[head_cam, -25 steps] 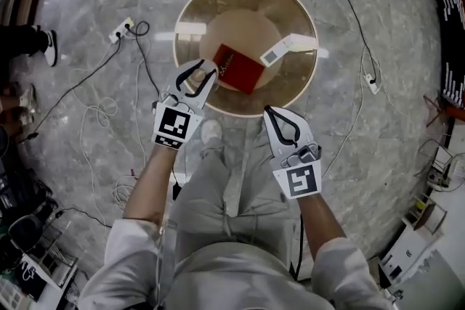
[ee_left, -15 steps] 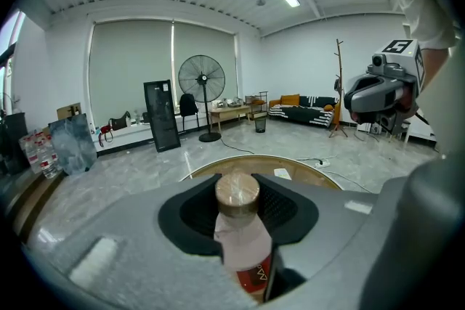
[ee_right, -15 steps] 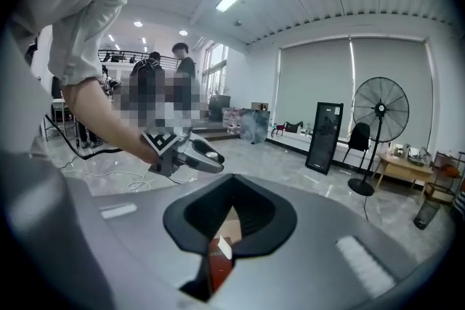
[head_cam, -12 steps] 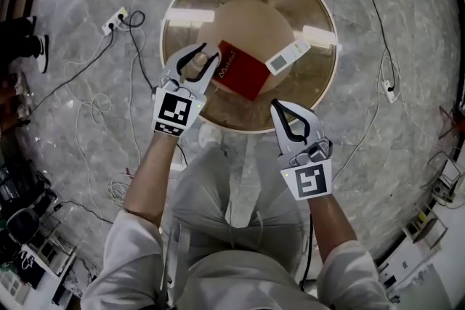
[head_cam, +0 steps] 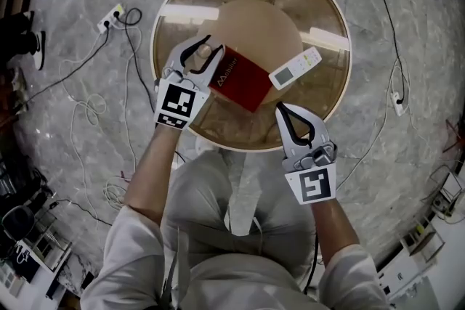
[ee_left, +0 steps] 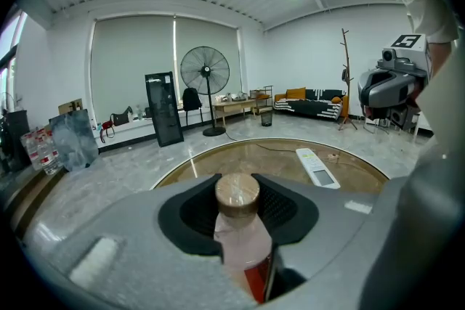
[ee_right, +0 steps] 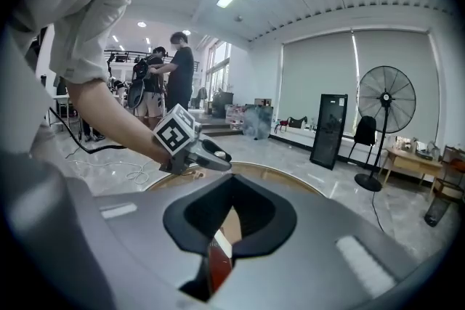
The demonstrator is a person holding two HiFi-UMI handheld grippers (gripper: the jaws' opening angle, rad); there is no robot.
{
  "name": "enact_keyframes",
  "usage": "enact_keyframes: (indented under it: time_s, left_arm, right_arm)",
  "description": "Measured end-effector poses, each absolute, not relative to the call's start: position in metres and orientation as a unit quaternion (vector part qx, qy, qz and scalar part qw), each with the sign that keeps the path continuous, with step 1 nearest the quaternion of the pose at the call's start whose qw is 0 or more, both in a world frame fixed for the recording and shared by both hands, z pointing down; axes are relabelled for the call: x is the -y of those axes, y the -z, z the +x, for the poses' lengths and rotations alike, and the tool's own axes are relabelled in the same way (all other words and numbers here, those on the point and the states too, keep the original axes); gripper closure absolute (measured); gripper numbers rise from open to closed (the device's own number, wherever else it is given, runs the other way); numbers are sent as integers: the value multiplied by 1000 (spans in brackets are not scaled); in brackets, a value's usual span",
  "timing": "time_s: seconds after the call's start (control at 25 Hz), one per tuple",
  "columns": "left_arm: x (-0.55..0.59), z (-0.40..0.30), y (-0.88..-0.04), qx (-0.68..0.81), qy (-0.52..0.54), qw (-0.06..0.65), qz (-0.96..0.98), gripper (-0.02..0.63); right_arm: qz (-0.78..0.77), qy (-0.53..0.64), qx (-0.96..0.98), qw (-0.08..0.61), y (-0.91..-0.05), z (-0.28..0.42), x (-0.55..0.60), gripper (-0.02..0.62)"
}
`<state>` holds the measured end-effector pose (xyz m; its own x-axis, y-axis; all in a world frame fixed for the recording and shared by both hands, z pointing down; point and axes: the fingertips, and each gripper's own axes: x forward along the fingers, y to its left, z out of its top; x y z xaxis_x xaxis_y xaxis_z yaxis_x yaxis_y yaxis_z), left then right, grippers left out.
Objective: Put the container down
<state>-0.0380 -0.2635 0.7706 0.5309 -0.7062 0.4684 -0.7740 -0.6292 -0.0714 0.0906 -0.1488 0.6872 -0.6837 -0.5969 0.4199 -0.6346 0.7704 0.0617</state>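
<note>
My left gripper [head_cam: 201, 49] is shut on a small pinkish bottle with a brown cap [head_cam: 204, 51], held over the left part of the round glass table [head_cam: 174, 3]. In the left gripper view the bottle [ee_left: 241, 236] stands upright between the jaws, its cap [ee_left: 237, 192] level with the tips. A red book [head_cam: 243, 80] lies just right of it on the table, and a white remote [head_cam: 295, 67] lies further right. My right gripper [head_cam: 280, 107] hangs shut and empty at the table's near edge. The right gripper view shows the left gripper [ee_right: 207, 156] ahead.
Cables and power strips [head_cam: 115, 13] lie on the marble floor to the left and right of the table. A standing fan [ee_left: 205, 76], a black cabinet [ee_left: 163, 109] and a sofa [ee_left: 312, 104] stand along the far wall. People [ee_right: 174, 76] stand in the background.
Both grippers have come down toward the table, which now fills more of the head view. The left gripper with the bottle has moved in over the table's left side.
</note>
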Motion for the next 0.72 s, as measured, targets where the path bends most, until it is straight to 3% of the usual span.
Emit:
enact_keyframes:
  time_s: [0.72]
  left_arm:
    - [292, -37, -803, 434, -209, 75, 873, 471]
  right_arm:
    - [332, -42, 919, 210, -717, 98, 166, 591]
